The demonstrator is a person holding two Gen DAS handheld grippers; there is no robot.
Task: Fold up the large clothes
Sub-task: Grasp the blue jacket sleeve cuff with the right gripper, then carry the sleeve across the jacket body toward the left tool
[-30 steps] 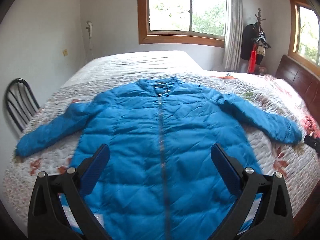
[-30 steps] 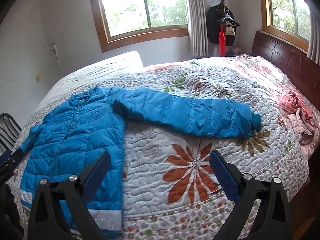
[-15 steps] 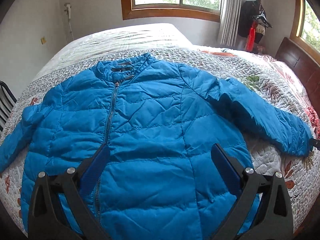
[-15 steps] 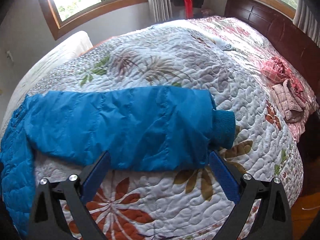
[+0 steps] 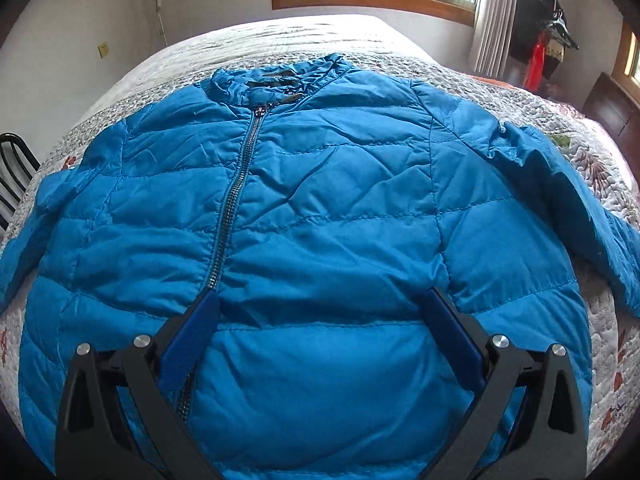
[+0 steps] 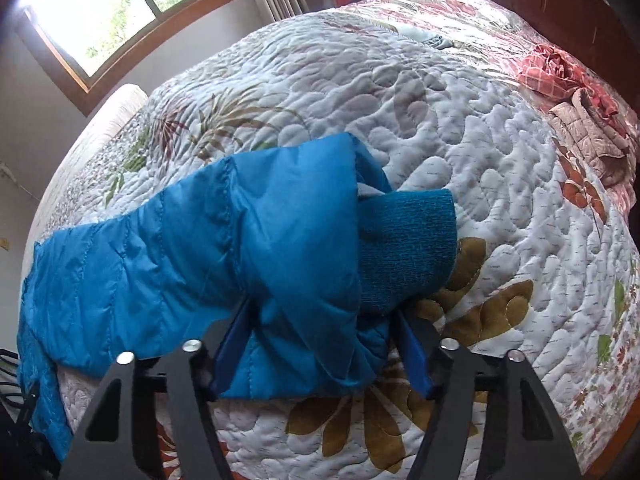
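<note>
A blue quilted jacket [image 5: 340,216] lies front up and zipped on the bed, collar toward the far side, sleeves spread. My left gripper [image 5: 320,300] is open and hovers low over the jacket's right chest panel, holding nothing. In the right wrist view the jacket's sleeve [image 6: 200,252] ends in a knit cuff [image 6: 408,248]. My right gripper [image 6: 324,328] has its jaws on either side of the bunched sleeve end, which fills the gap between the blue pads. The pads press into the fabric.
The bed carries a white floral quilt [image 6: 460,128]. A pink and red crumpled cloth [image 6: 572,92] lies near the dark wooden headboard [image 6: 560,4]. A black chair [image 5: 12,168] stands at the bed's left side. A coat rack [image 5: 548,28] stands by the window.
Both grippers moved down and closer to the jacket. The right gripper came onto the sleeve end and its jaws narrowed around the fabric, which now bunches between them.
</note>
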